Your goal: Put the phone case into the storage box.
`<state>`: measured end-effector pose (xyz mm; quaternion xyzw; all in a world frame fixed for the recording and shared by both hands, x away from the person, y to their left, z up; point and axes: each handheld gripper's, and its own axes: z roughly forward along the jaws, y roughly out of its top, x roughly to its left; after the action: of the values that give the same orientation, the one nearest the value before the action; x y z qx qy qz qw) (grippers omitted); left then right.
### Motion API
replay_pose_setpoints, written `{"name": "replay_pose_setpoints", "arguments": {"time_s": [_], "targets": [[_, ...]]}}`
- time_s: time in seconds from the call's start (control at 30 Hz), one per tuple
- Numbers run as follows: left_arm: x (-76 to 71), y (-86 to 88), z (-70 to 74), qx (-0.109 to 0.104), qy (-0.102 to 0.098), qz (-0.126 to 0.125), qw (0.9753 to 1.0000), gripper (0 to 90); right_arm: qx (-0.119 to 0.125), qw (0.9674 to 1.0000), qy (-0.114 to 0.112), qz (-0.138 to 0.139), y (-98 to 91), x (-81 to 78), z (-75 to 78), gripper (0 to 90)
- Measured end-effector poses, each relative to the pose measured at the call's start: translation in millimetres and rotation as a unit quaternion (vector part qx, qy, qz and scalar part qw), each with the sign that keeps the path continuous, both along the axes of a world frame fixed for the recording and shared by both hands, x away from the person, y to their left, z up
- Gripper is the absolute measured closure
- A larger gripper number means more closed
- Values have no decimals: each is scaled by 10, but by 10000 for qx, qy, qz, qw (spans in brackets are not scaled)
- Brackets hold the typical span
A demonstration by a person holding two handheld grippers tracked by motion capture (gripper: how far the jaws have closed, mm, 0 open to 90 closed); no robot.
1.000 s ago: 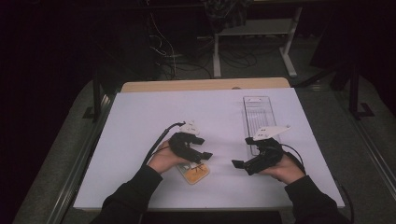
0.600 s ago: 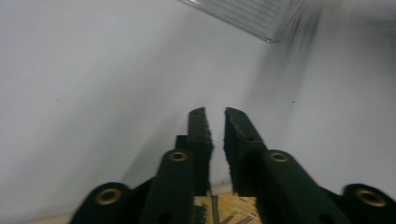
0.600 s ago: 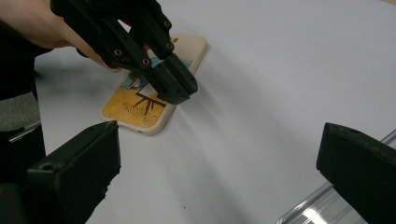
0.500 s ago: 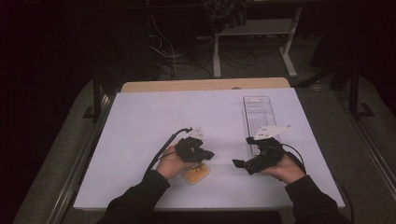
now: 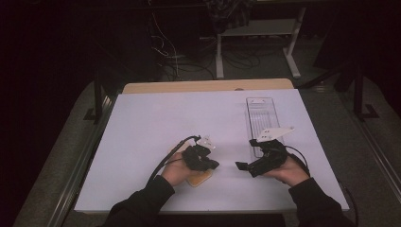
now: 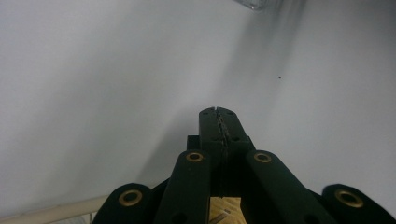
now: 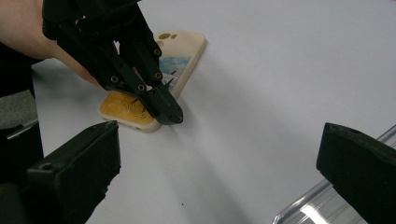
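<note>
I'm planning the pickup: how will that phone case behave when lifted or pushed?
The phone case lies flat on the white table cover, so it probably slides rather than rolls. It looks thin and light, perhaps slightly flexible. Its low edge may be hard to grip.

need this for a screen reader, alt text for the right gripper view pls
The left claw, shut, hangs over a phone case with a yellow and blue picture, lying flat on a white table. The right claw's two black jaws stand wide apart in the foreground, with a clear tray at the bottom right.
</note>
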<state>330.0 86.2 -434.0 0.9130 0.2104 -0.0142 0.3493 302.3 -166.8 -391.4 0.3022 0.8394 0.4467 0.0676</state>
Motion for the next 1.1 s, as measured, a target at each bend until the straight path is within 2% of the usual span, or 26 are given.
{"name": "replay_pose_setpoints", "arguments": {"time_s": [0.2, 0.4, 0.5, 0.57, 0.63, 0.7, 1.1], "targets": [[-27, 6, -36, 138, 59, -30, 9999, 900, -18, 10000, 27, 3, 3, -2, -7, 0], [-49, 34, -21, 202, 79, -53, 9997, 900, -37, 10000, 19, 21, 4, -3, -6, 0], [-60, 40, -28, 170, 35, -47, 9998, 900, -27, 10000, 55, 0, 16, -10, -6, 0], [-81, 65, -7, 297, 67, -86, 9995, 900, -23, 10000, 63, -10, 19, -11, -5, 0], [-99, 94, -1, 334, 49, -106, 9994, 900, -20, 10000, 63, -10, 19, -11, -5, 0], [-120, 119, -12, 258, 61, -69, 9996, 900, -31, 10000, 20, 4, 20, -8, -9, 0], [-215, 370, 34, 294, 101, 22, 9995, 900, -7, 10000, -19, 29, 67, 5, -14, 0]]}}
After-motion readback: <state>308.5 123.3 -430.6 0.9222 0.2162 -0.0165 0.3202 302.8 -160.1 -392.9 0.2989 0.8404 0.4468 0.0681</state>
